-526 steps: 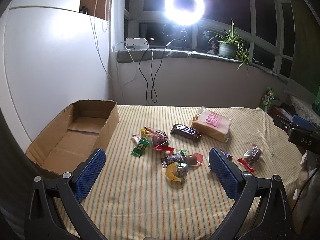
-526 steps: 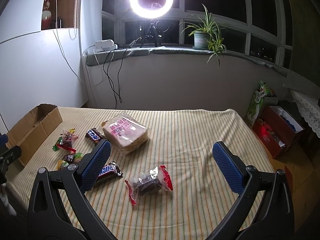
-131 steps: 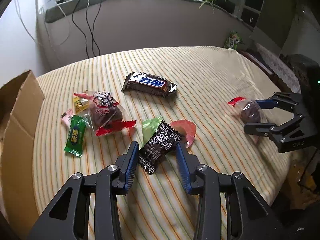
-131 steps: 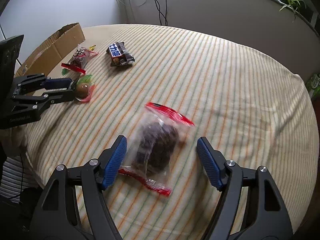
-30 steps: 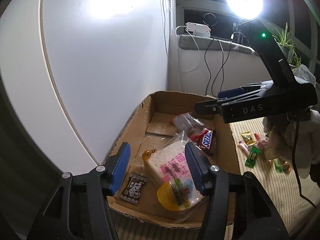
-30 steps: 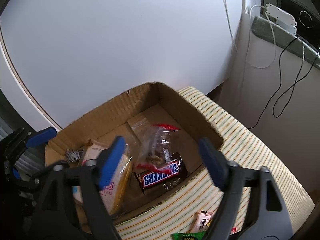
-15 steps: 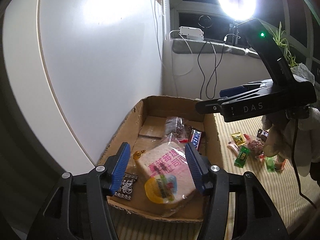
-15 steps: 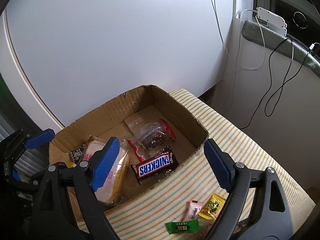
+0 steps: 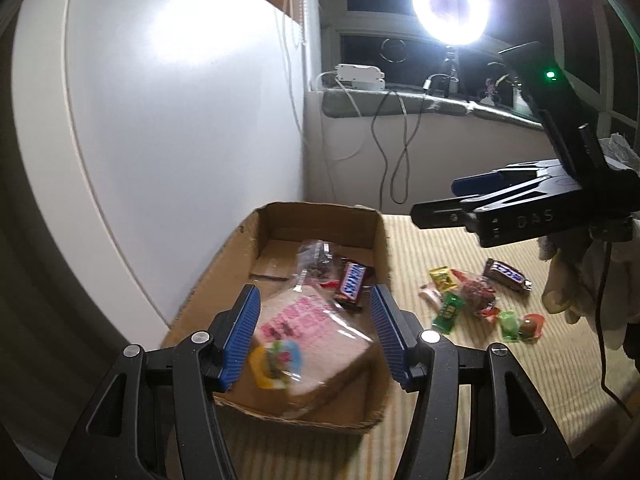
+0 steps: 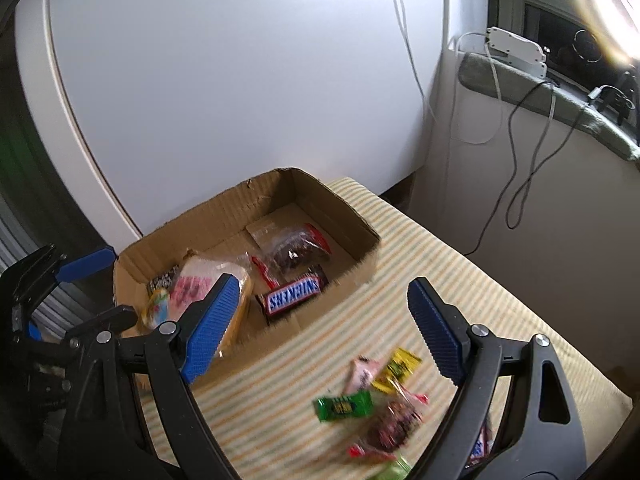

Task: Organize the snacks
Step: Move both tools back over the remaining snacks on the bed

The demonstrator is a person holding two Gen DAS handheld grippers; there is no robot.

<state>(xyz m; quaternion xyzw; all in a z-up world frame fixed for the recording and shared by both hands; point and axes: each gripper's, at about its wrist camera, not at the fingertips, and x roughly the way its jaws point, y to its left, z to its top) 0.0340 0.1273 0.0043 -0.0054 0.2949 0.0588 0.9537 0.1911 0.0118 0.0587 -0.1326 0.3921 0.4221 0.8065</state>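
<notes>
Your left gripper (image 9: 314, 336) and right gripper (image 10: 322, 330) both gape empty above the brown cardboard box (image 10: 344, 208) at frame centre; inside lies a brown "SNICKERS" bar (image 10: 294, 294), and beyond, loose sweets on the striped cloth (image 9: 440, 248).

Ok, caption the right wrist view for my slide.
Open right tool above the striped table, cardboard box holding Snickers bar, bread pack; loose candies outside.

Left gripper (image 9: 314, 334) jaws stand apart, angled downward, empty. Right gripper (image 10: 320, 328) jaws spread wide, also empty, angled downward.
</notes>
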